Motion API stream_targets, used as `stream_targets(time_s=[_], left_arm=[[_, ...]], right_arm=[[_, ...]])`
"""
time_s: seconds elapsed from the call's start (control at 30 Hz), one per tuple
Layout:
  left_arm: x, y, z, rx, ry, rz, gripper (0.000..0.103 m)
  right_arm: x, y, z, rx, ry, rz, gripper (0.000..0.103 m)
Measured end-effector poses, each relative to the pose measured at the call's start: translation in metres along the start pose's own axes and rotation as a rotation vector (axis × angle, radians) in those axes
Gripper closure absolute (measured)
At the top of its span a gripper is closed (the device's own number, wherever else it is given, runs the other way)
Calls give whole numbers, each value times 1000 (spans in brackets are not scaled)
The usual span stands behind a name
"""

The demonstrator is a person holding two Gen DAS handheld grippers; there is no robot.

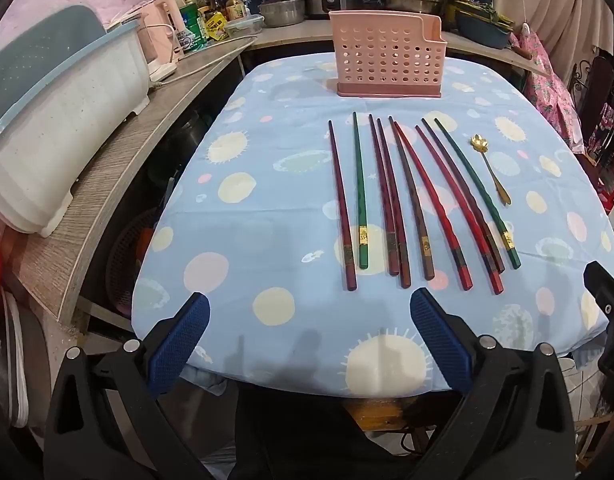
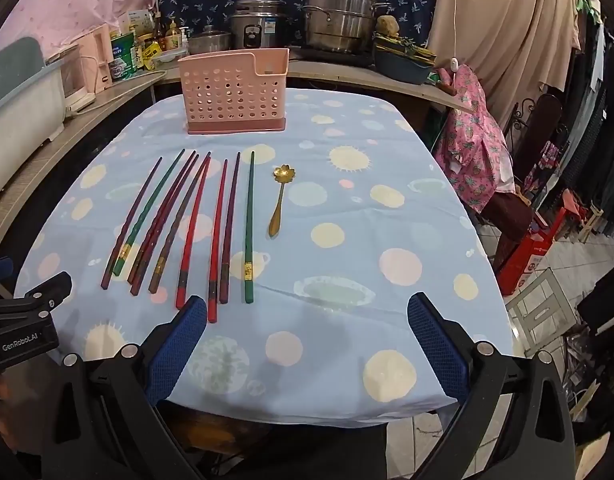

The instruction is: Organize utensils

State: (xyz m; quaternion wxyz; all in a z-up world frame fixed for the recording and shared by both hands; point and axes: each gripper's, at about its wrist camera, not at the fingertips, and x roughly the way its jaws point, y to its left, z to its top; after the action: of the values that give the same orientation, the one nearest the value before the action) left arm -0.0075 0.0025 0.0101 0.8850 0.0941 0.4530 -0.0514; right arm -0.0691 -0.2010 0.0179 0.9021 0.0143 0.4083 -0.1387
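The worktop (image 1: 267,240) is covered with a light blue cloth printed with pale circles and suns. At its far edge stands a pink holder (image 1: 385,60) with round holes in its walls; it is upright on a darker pink base, and nothing can be seen inside it from here.

In front of the holder, well apart from it, nine chopsticks (image 1: 411,200) lie side by side on the cloth, with their thin tips toward the holder and their thick ends toward the near edge. Two are green, the others are red, dark red or brownish. Some of them lie just beside each other or touch, and near the tips two seem to cross. Several have a gold band close to the thick end.

To the right of the last green chopstick lies a small gold spoon (image 1: 489,170), near it but not touching. Its bowl is shaped like a flower and points toward the holder.

The left gripper (image 1: 309,306) hovers over the near edge of the worktop, tilted downward. Its jaws with blue pads stand wide apart and hold nothing; the thick ends of the chopsticks lie just beyond them.

The right gripper (image 2: 307,310) is also tilted downward over the near edge, jaws fully spread and empty. Its left pad (image 2: 179,340) is close to the end of one red chopstick, but I cannot tell if it touches.

Behind the worktop a counter carries metal pots (image 2: 339,16), a rice cooker (image 2: 257,24) and bottles.
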Motion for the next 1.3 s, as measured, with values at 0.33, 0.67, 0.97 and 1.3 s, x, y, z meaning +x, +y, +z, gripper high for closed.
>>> stream_targets(time_s=[0.33,0.67,0.97,1.3], left_arm=[[-8,4,-1,-11,-14,11,7],[-13,6,-4,-19,-27,13,7],[-16,7,-4,-27,-36,19,7],[-16,8,-3,-29,-36,22,7]], right_arm=[[-8,5,1,-15,-16,1,7],[-12,6,3,-10,-28,1,7],[-16,7,3,-11,-39,4,7],[-17,7,5,-14,-37,6,7]])
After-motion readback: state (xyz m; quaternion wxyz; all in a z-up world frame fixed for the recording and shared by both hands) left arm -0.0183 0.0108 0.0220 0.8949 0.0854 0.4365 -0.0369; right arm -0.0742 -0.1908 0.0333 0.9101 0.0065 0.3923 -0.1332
